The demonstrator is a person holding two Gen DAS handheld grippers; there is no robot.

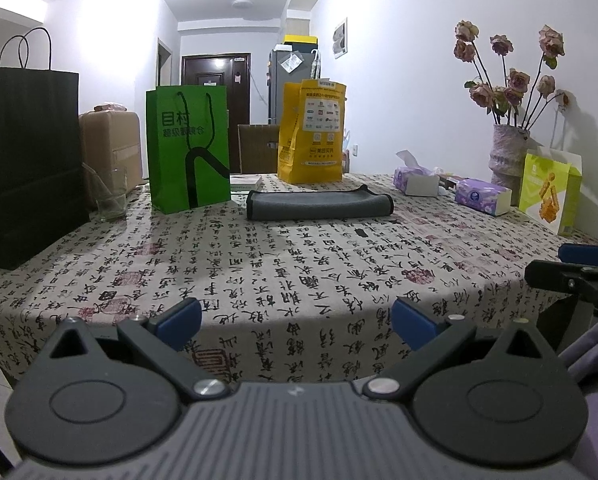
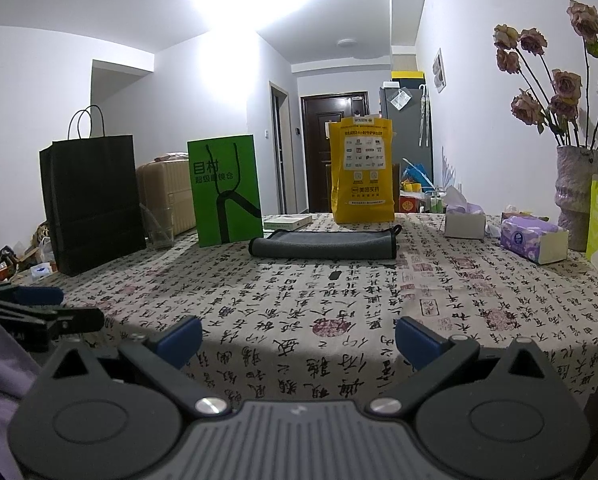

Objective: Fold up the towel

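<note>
Your folded grey towel (image 1: pixel 319 204) lies mid-frame on the calligraphy-print tablecloth (image 1: pixel 259 272), well beyond both grippers. Behind it, upper centre, stands the yellow paper bag (image 1: pixel 311 132); to its left the green paper bag (image 1: pixel 188 148), with the clear drinking glass (image 1: pixel 109 194) and tall black paper bag (image 1: pixel 29 160) further left. To the right of the towel sit 2 purple tissue boxes (image 1: pixel 483 197), then the textured vase of dried roses (image 1: pixel 509 156) at the frame's right edge.

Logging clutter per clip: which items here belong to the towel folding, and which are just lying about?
Job:
grey towel, already lying folded
left gripper, open
right gripper, open

Lying about:
black bag
green bag
yellow bag
glass
tissue boxes
flower vase
</note>
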